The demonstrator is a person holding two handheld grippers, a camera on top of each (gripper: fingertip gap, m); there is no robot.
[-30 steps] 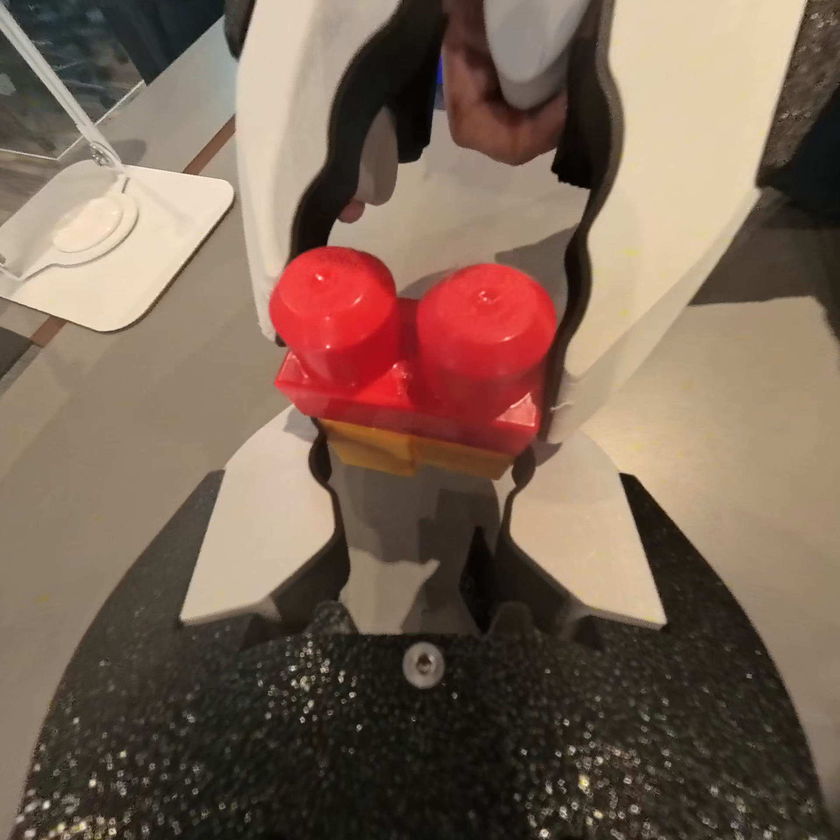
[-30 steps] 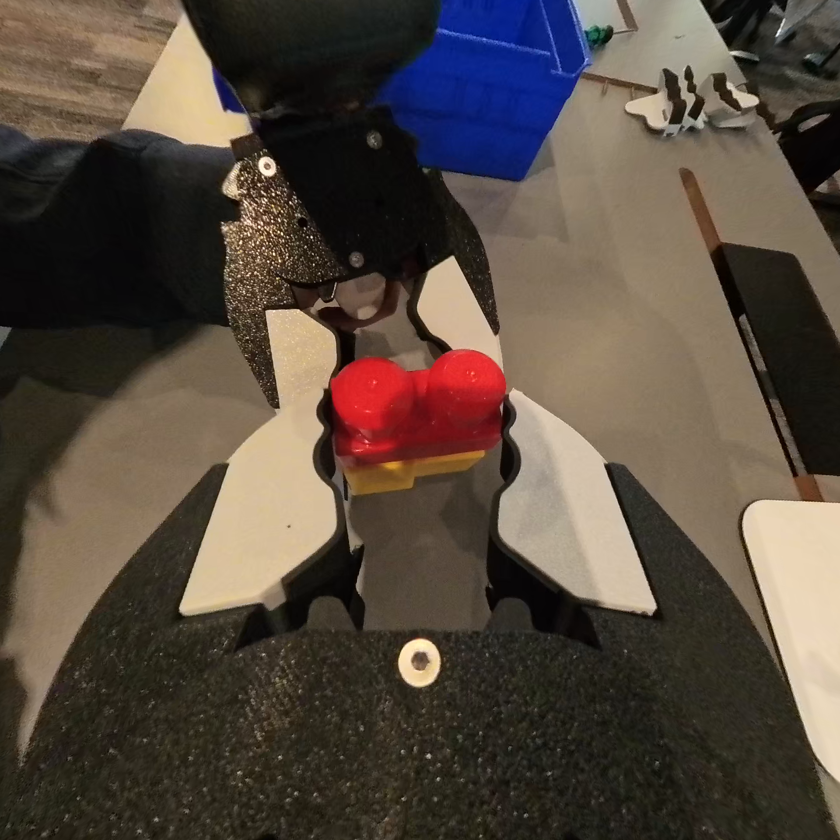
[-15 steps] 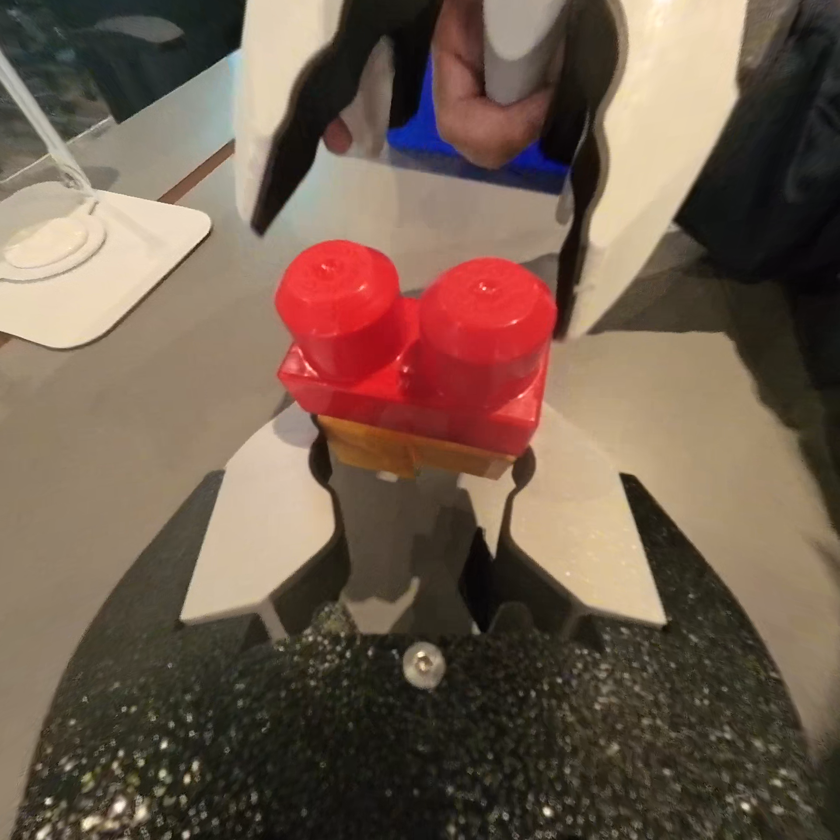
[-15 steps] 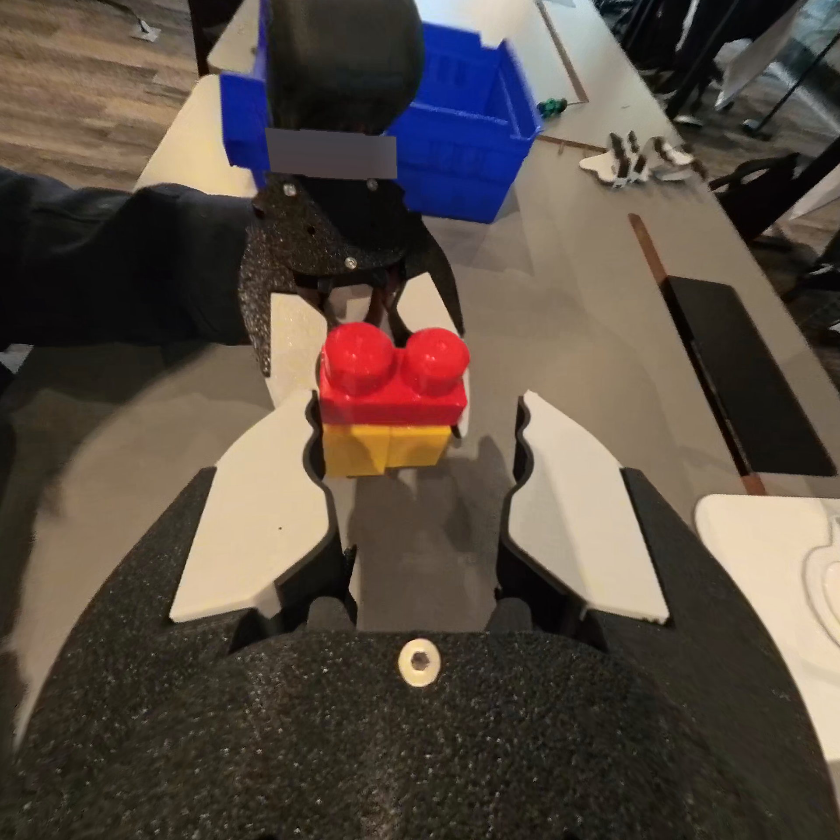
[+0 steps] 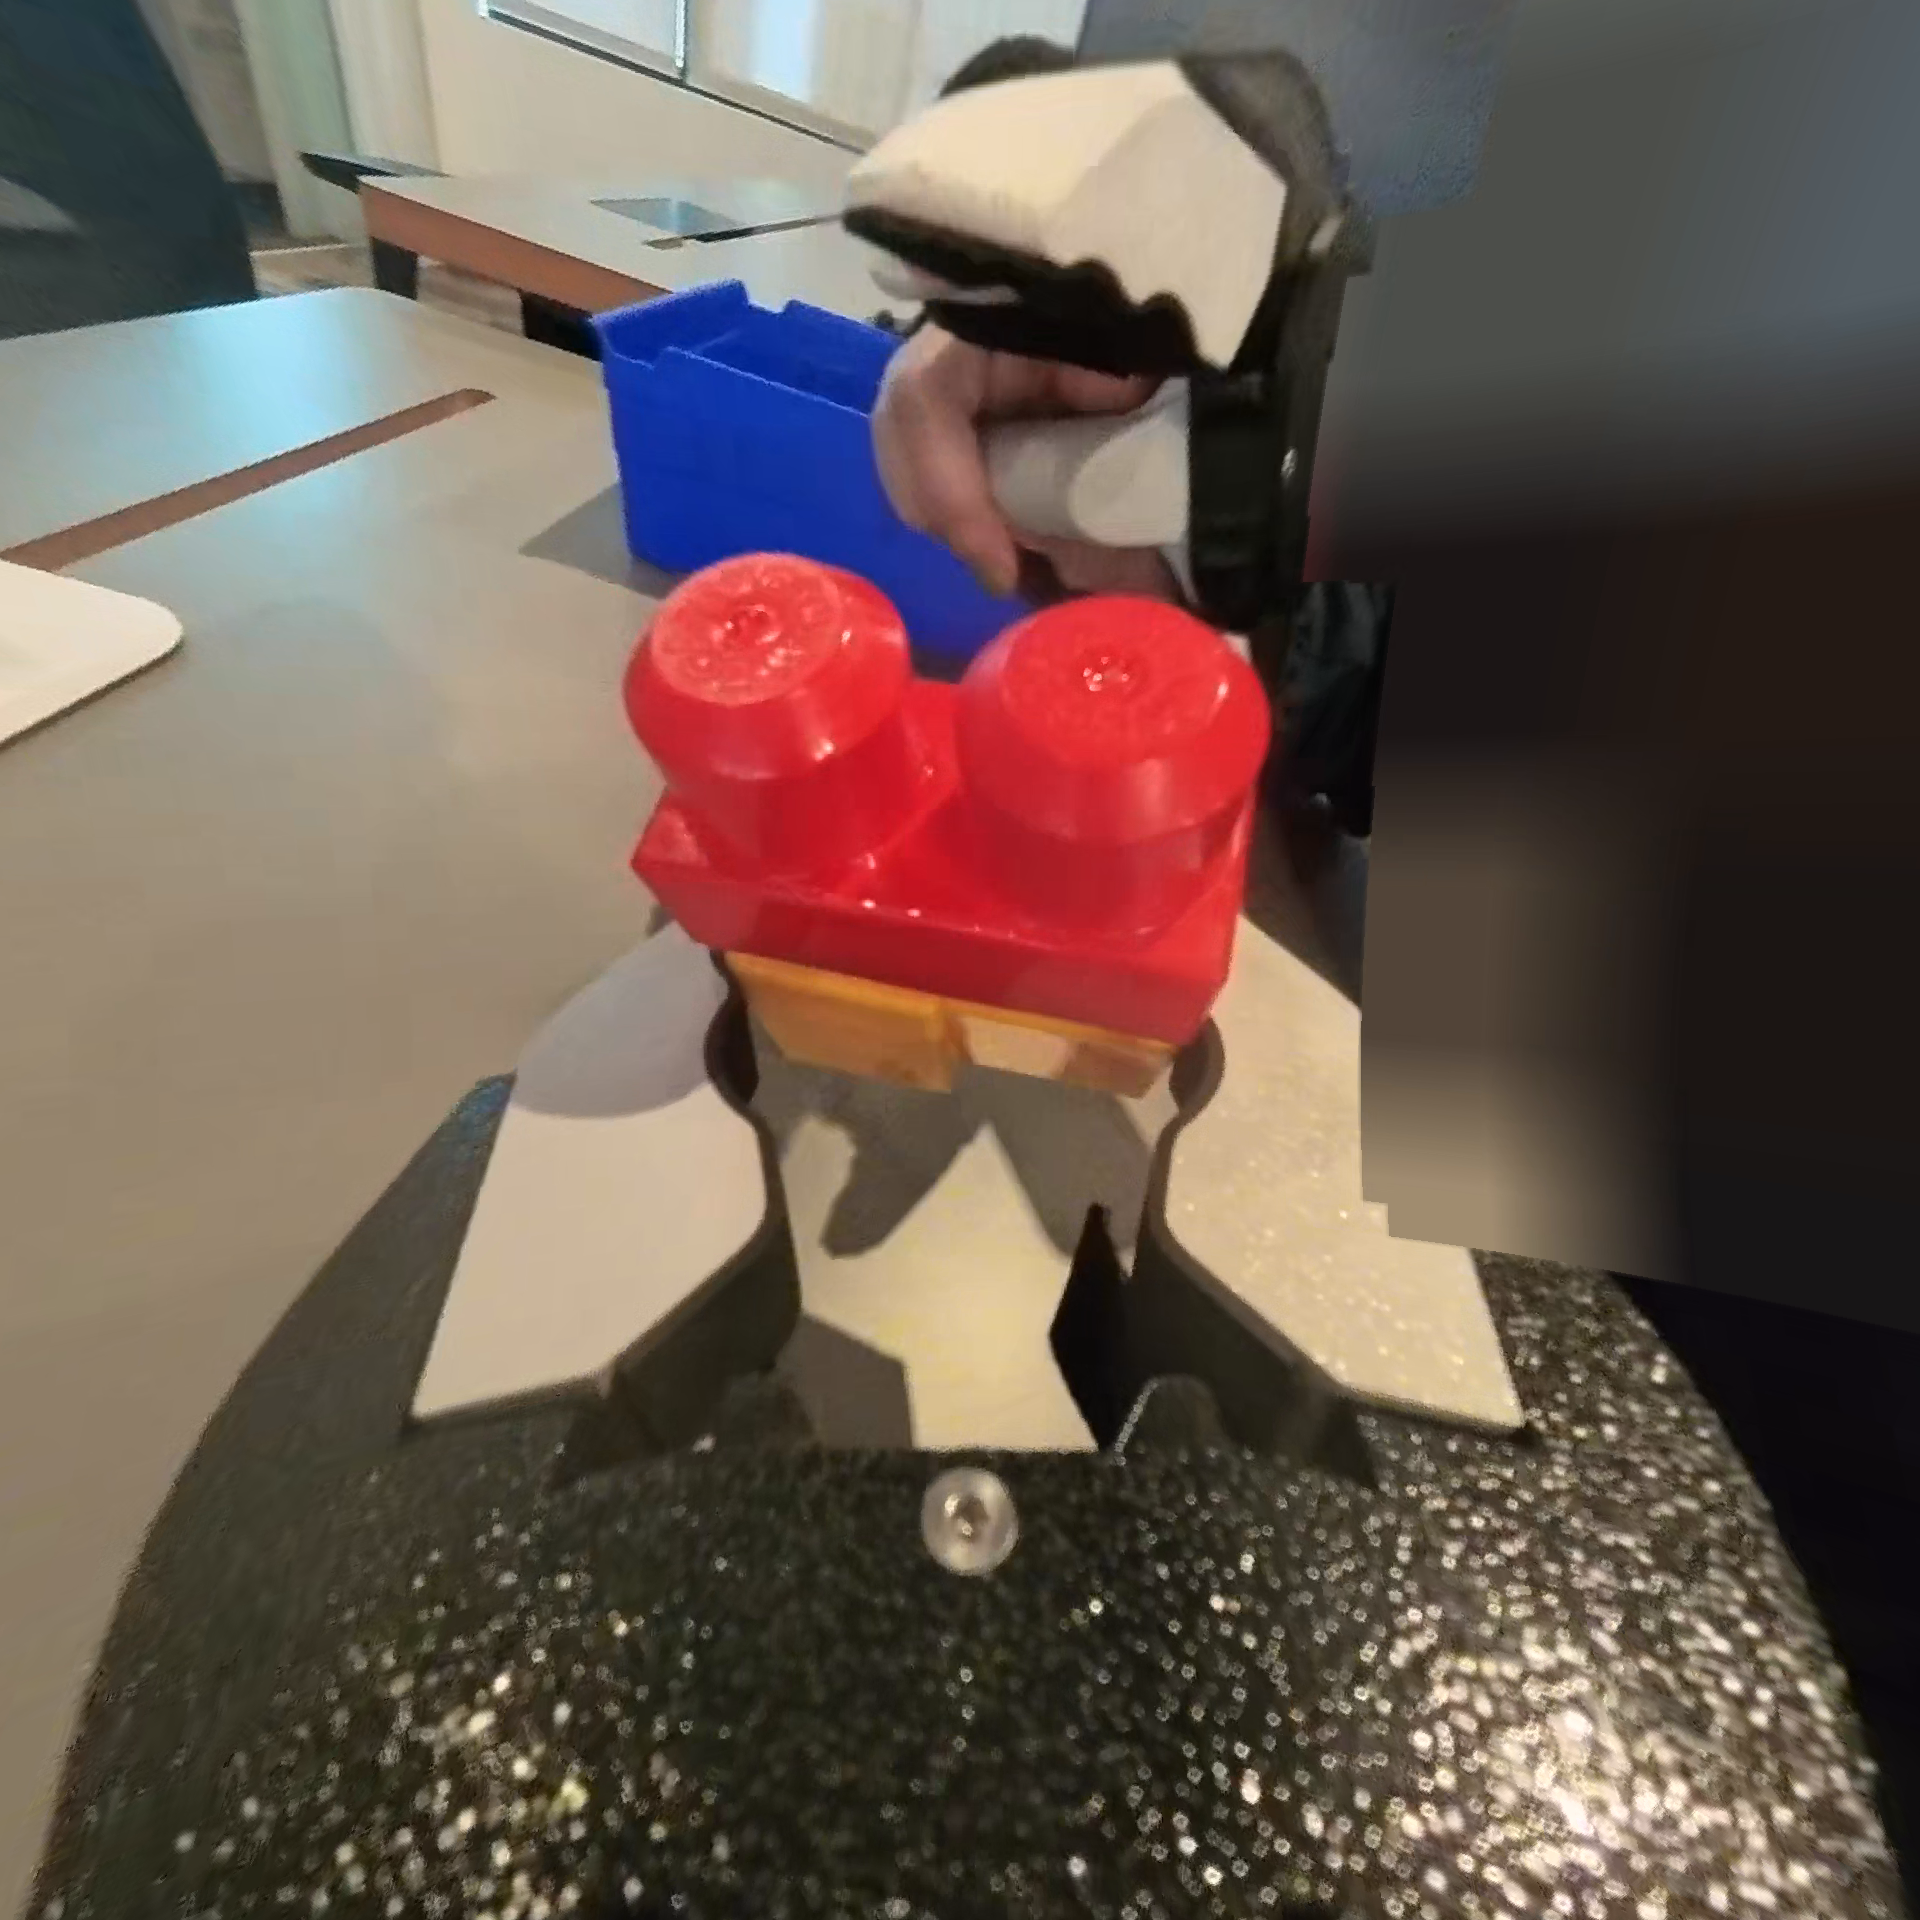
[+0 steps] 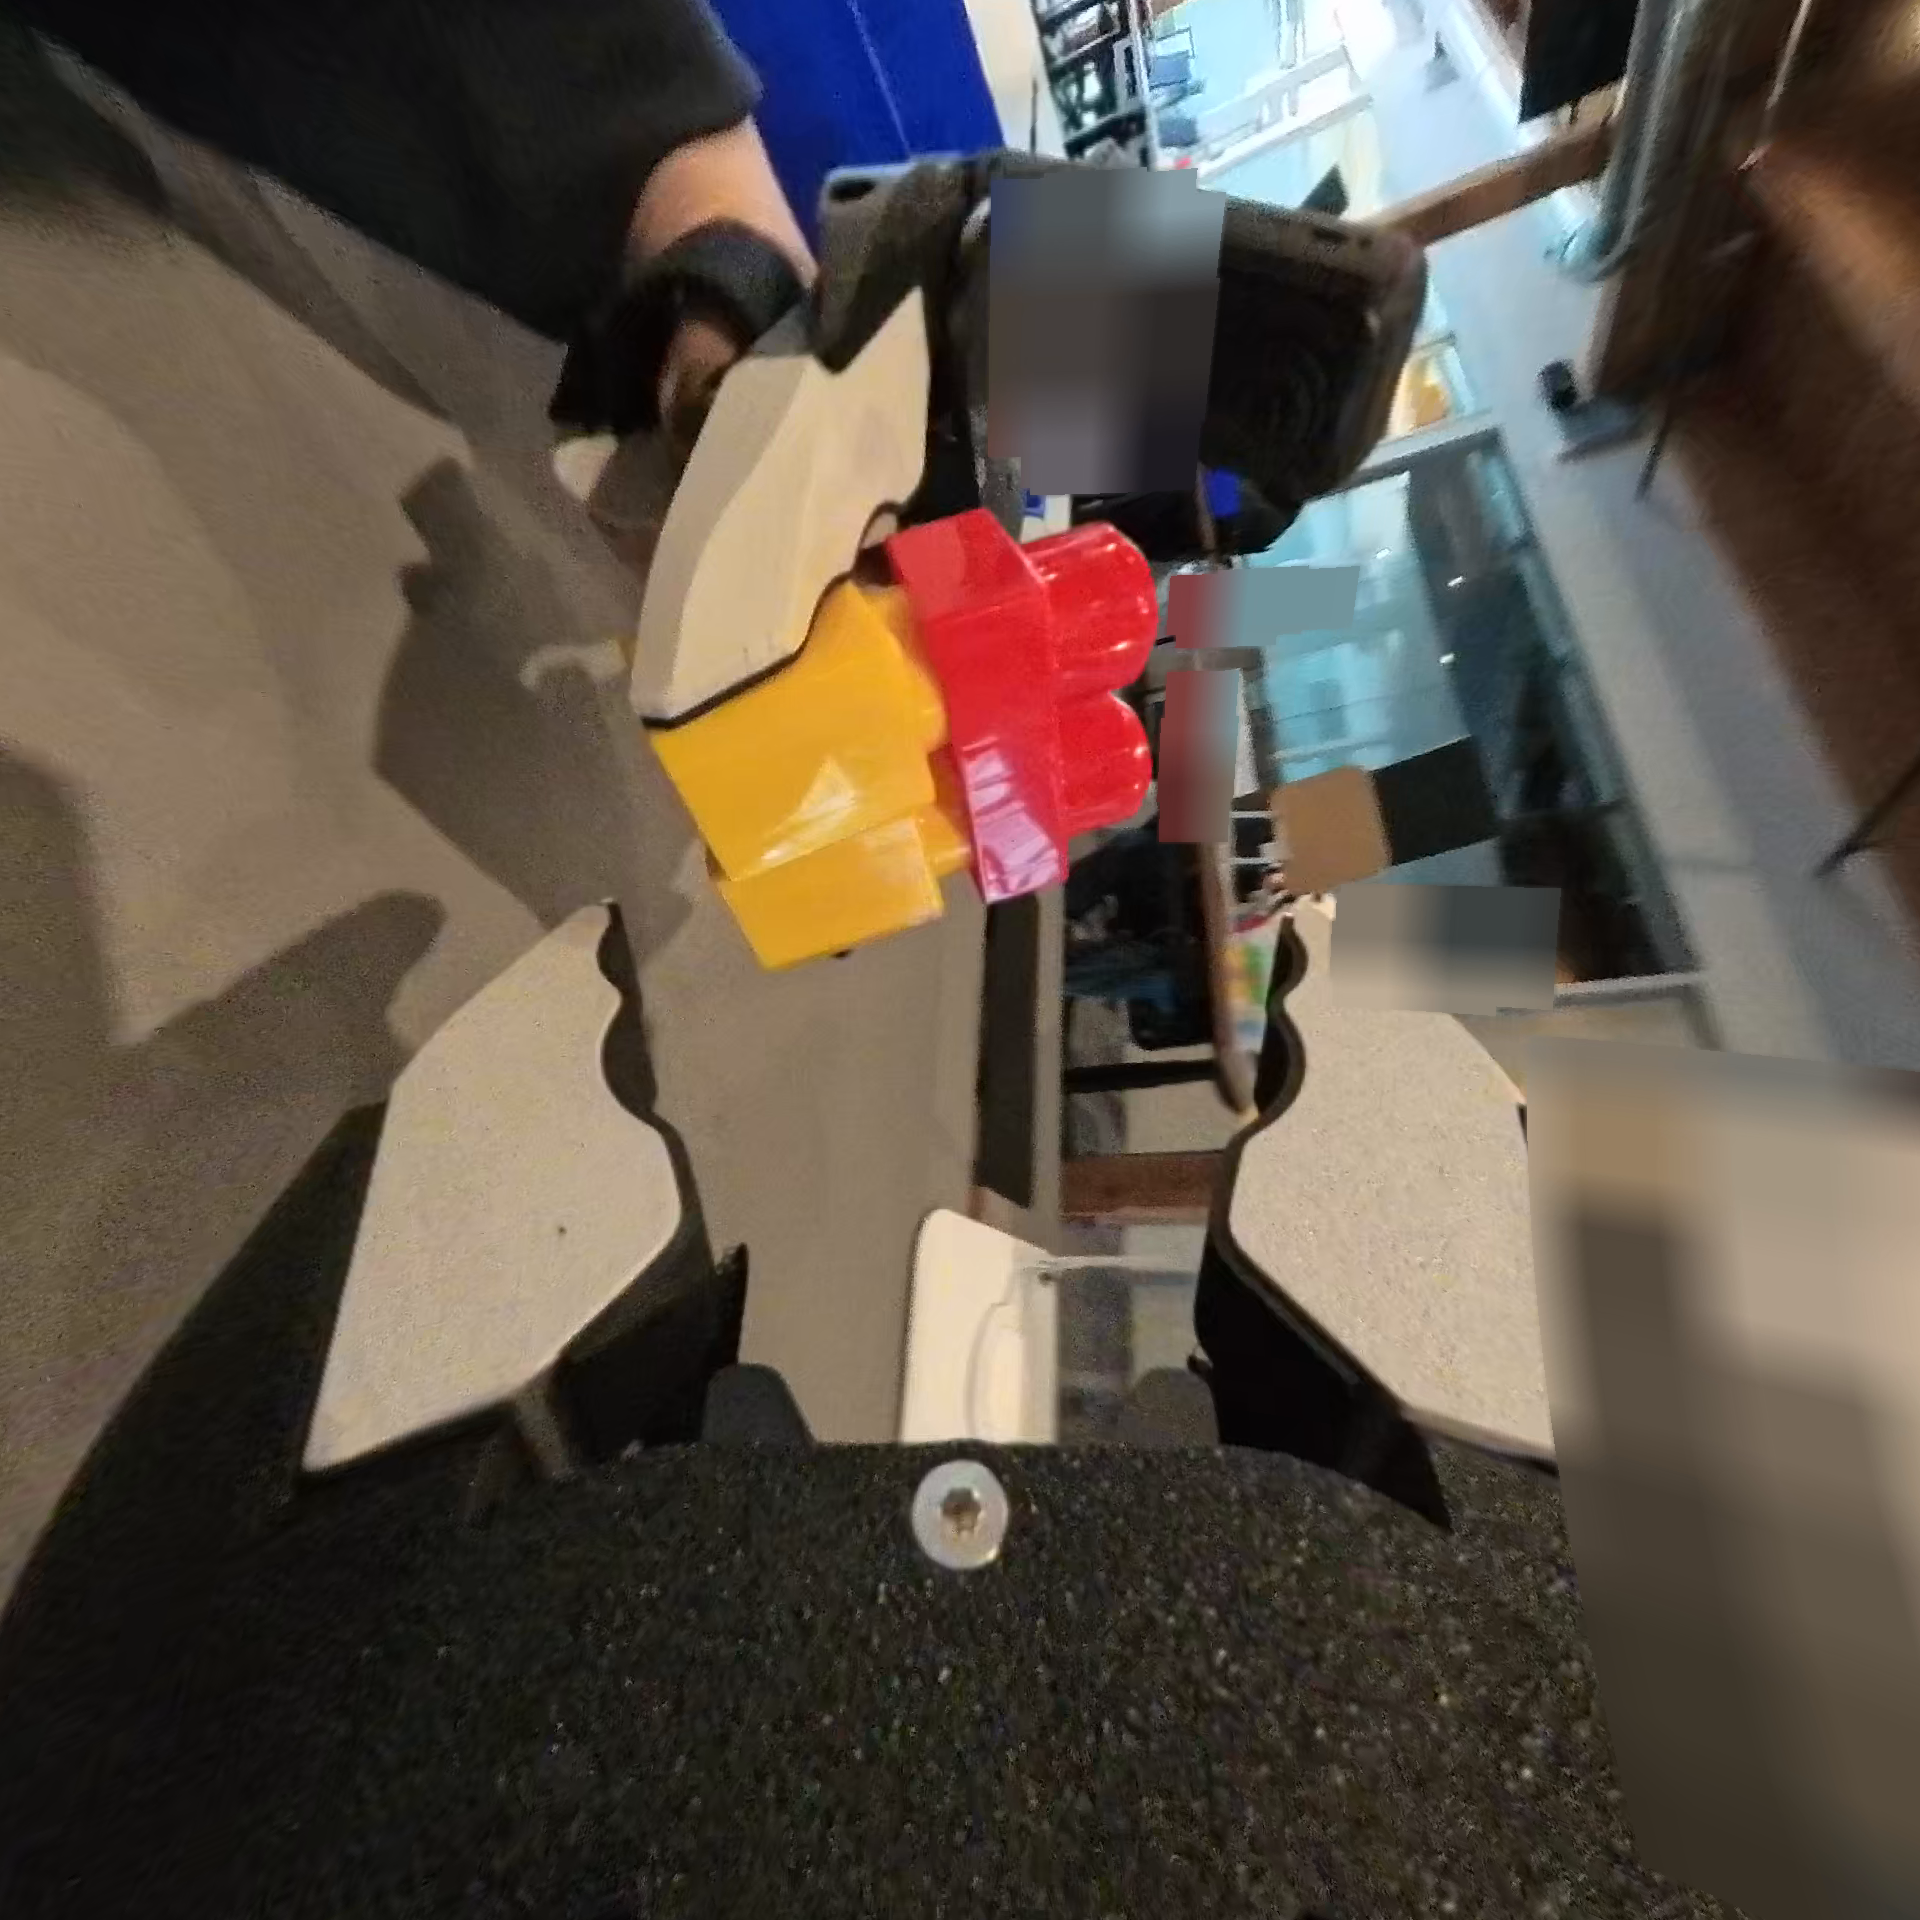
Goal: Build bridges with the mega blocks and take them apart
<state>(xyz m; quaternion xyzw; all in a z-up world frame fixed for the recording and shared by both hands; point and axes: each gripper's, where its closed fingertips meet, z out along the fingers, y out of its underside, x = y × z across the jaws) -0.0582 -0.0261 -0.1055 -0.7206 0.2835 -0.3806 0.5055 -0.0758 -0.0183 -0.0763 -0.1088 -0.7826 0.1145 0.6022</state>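
A red two-stud block is plugged onto a yellow block. My left gripper is shut on the yellow block and holds the pair above the grey table. In the right wrist view the pair lies sideways, with the red block to the right of the yellow block and a left finger over the yellow one. My right gripper is open and empty, a little short of the pair. It also shows in the left wrist view, rolled on its side, above and behind the blocks.
A blue bin stands on the table behind the blocks. A white pad lies at the left edge, and it also shows in the right wrist view. A hand holds the right gripper. More tables stand farther back.
My right gripper let go of the red block, opened wide, drew back and rolled on its side. My left gripper kept its hold on the joined pair and tilted up.
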